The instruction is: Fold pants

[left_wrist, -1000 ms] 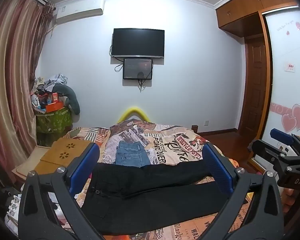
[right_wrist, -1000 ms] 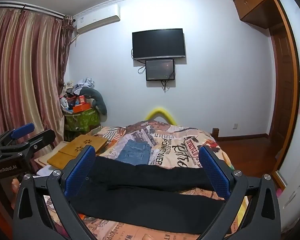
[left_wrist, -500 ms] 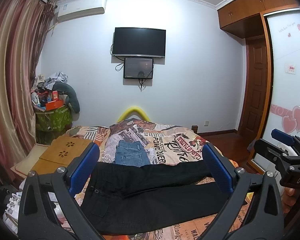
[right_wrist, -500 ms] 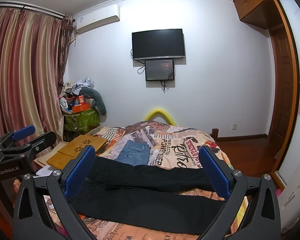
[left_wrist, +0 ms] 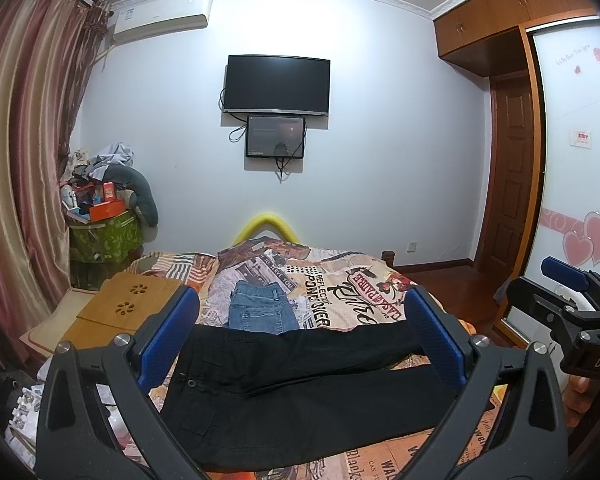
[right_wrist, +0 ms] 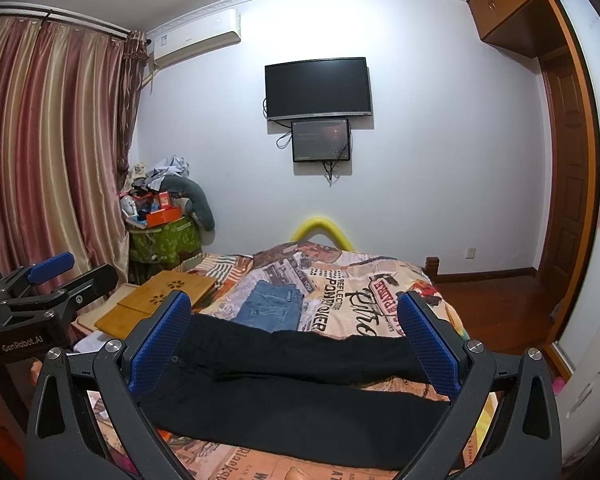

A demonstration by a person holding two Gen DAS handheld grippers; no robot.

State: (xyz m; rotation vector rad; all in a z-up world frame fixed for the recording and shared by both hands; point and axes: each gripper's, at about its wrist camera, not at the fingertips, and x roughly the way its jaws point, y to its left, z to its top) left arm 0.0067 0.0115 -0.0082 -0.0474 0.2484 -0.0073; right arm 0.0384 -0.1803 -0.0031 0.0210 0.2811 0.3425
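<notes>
Black pants lie spread flat across the near end of the bed, waist to the left and both legs running right; in the right wrist view the black pants lie the same way. My left gripper hangs open above them, nothing between its blue pads. My right gripper is open too, also held above the cloth without touching it. Each gripper shows at the edge of the other's view: the right gripper at far right, the left gripper at far left.
Folded blue jeans rest on the printed bedspread just beyond the pants. A wooden lap desk lies at the bed's left side. A cluttered green bin and curtains stand left; a wardrobe and door stand right.
Both grippers have drifted only slightly; the view shifted a little and the pants lie as before. Both stay open.
</notes>
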